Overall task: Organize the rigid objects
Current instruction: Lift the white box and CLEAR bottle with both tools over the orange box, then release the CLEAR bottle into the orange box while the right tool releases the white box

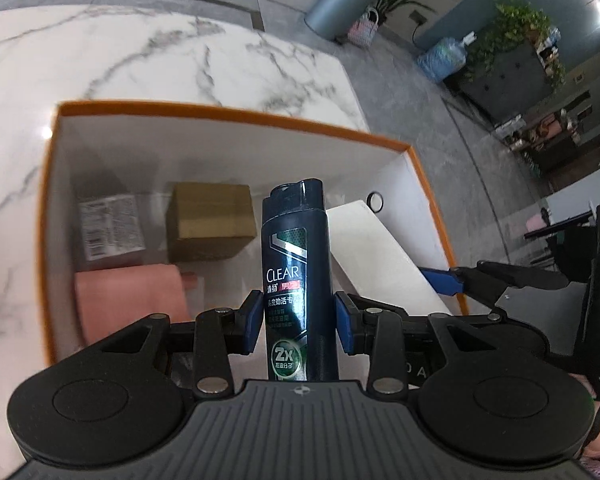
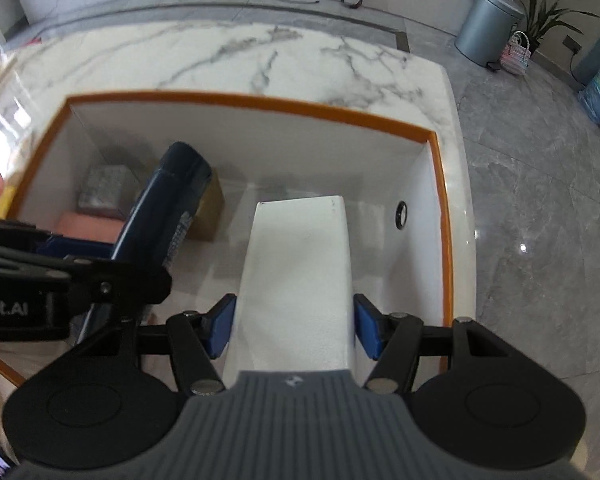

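1. Bottle point(image 1: 298, 280), centre of the left wrist view: dark blue glossy plastic with a shiny printed label.
2. Block point(image 2: 296, 280), centre of the right wrist view: white, matt, finely grained like foam.
3. Box point(image 1: 236, 120): orange rim, smooth matt white card walls.
4. Carton point(image 1: 212, 222), middle left: brown matt cardboard.
5. Pink item point(image 1: 132, 304), lower left: dull and soft-looking; whether cloth or paper is unclear.
6. Table point(image 1: 140, 52), upper left: polished white marble with grey veins.
7. Bin point(image 1: 340, 0), top: brushed grey metal.
8. Floor point(image 2: 540, 200), right: glossy grey tile.
9. Fingers point(image 1: 254, 320): blue matt pads on black matt plastic arms.
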The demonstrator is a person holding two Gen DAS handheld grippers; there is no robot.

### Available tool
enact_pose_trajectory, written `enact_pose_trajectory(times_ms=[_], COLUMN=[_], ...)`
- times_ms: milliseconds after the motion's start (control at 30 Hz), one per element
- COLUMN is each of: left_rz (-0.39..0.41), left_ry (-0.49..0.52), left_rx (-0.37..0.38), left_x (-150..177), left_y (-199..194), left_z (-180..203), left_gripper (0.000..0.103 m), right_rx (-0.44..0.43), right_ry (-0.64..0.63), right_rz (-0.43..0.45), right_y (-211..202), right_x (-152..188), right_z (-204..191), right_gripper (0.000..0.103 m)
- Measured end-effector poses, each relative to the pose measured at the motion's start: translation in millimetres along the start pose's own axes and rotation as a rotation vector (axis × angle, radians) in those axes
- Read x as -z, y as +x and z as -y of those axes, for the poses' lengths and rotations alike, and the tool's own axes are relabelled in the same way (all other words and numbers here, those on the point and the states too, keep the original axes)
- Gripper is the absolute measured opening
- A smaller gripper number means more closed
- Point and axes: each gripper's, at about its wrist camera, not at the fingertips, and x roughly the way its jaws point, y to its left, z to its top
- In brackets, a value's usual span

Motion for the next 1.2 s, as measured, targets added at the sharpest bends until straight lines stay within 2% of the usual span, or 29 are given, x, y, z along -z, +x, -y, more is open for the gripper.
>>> enact_pose_trajectory(times_ms=[267, 600, 867, 1200], left_rz=[-0.046, -0.084, -0.095, -0.083], left_ry=[0.031, 0.034, 0.032, 0.052], left_rx=[-0.031, -0.077, -0.113, -0.189], left_x=[-8.3, -9.2, -6.1, -0.1], left_y=[30.1, 54.2, 60.5, 56.8], left_z=[15.0, 11.4, 10.6, 11.2], left_gripper=[0.041, 0.04, 0.04, 0.039], right_rx=[0.008, 0.017, 0.018, 0.039], right_ry=[-0.074, -0.117, -0.111, -0.144], right_rz=[-0.044, -0.074, -0.093, -0.058], right_y=[26.5, 44.3, 53.4, 42.1], right_x=[-1.3, -2.1, 1.8, 4.2], right_z=[-2.6, -4.7, -5.9, -9.9], right_gripper=[0.062, 0.062, 0.06, 0.062])
